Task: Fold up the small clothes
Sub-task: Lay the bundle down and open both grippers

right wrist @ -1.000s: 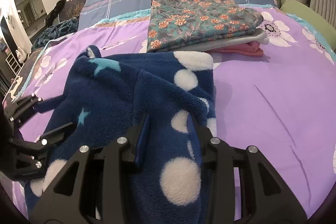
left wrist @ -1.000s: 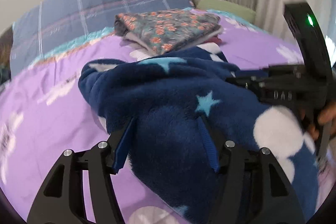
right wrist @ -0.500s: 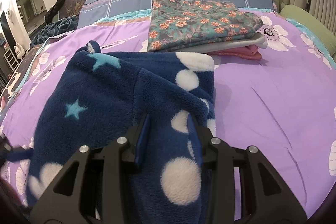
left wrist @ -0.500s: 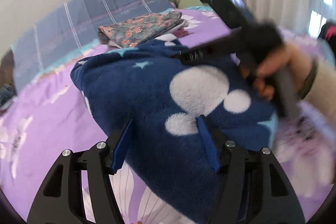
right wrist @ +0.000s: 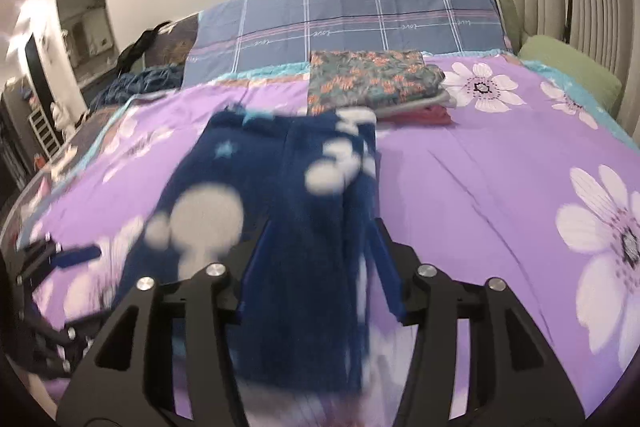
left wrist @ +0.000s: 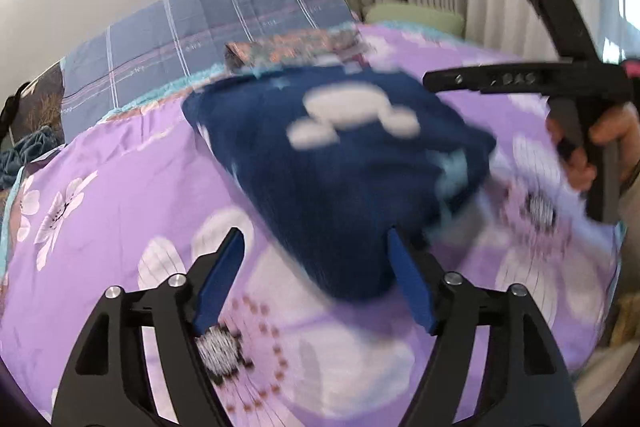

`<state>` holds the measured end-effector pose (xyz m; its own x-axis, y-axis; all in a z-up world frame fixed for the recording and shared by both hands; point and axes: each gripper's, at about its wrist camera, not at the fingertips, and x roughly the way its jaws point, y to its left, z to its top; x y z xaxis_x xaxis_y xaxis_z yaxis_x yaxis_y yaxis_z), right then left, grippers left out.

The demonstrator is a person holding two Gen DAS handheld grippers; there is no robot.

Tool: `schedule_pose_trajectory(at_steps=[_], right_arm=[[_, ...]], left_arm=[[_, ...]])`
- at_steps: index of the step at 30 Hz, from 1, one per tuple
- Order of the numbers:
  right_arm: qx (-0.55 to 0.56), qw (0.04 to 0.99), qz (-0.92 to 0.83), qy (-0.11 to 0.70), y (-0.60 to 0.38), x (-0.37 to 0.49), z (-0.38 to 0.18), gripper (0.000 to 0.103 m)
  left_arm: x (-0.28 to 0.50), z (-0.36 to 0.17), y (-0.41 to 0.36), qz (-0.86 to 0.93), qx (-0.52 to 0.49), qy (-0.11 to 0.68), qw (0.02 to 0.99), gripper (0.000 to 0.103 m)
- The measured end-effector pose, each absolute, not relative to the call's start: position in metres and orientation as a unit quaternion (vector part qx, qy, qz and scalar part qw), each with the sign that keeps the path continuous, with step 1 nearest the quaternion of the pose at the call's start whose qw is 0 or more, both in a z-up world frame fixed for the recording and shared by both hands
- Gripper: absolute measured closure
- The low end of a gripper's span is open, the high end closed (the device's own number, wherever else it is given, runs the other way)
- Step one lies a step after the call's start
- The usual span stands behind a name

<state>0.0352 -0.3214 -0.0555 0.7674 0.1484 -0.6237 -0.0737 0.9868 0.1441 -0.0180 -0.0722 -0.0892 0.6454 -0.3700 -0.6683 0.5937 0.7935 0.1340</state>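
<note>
with both my left claw [left wrist: 316, 255] and right claw [right wrist: 320, 247] just opening off the blue fleece [left wrist: 340, 155], its thick fold near the folded pile [right wrist: 372, 83] could spring loose.

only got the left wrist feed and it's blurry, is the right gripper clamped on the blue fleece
Observer: No. The right wrist view shows the right gripper has just been opening its jaws; the blue fleece lies between them, no longer pinched.
Operator: ok, what's under the floral cloth behind it
Observer: The floral cloth tops a folded stack, with a grey piece and a red piece beneath it.
</note>
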Motion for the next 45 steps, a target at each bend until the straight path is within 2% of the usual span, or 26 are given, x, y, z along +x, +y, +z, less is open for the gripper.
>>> schedule_pose_trajectory(at_steps=[3,5,8,11,17,22,25,28,32,35,41,45], right_arm=[[0.058,0.917,0.036,0.393,-0.324,0.034,-0.094,0.044],[0.13,0.903,0.04,0.407,-0.339,0.038,-0.113,0.034],[0.208,0.881,0.058,0.421,-0.361,0.041,-0.124,0.03],[0.158,0.894,0.049,0.416,-0.353,0.035,-0.121,0.027],[0.172,0.896,0.03,0.409,-0.35,0.027,-0.118,0.027],[0.125,0.906,-0.011,0.404,-0.335,0.003,-0.099,0.03],[0.113,0.912,-0.017,0.393,-0.323,-0.01,-0.089,0.03],[0.11,0.914,-0.025,0.389,-0.319,-0.017,-0.083,0.03],[0.096,0.918,-0.037,0.383,-0.316,-0.024,-0.076,0.03],[0.094,0.918,-0.047,0.382,-0.318,-0.031,-0.073,0.03],[0.11,0.915,-0.036,0.386,-0.322,-0.032,-0.077,0.03],[0.17,0.899,-0.004,0.403,-0.333,-0.032,-0.089,0.03]], left_arm=[[-0.005,-0.115,-0.088,-0.23,0.205,0.345,0.886,0.028],[0.004,-0.121,-0.093,-0.218,0.199,0.346,0.891,0.027],[0.011,-0.123,-0.094,-0.197,0.202,0.351,0.893,0.023],[0.01,-0.127,-0.09,-0.19,0.208,0.355,0.891,0.023],[-0.006,-0.105,-0.078,-0.244,0.167,0.371,0.88,0.028],[-0.037,-0.052,-0.067,-0.34,0.134,0.303,0.88,0.032],[-0.028,-0.034,-0.074,-0.343,0.128,0.271,0.89,0.033],[-0.002,-0.04,-0.097,-0.311,0.164,0.261,0.899,0.041],[0.032,-0.084,-0.125,-0.31,0.203,0.314,0.874,0.041],[0.021,-0.097,-0.138,-0.291,0.263,0.278,0.877,0.039],[0.025,-0.096,-0.134,-0.293,0.257,0.289,0.874,0.038],[0.023,-0.098,-0.137,-0.29,0.255,0.287,0.877,0.038]])
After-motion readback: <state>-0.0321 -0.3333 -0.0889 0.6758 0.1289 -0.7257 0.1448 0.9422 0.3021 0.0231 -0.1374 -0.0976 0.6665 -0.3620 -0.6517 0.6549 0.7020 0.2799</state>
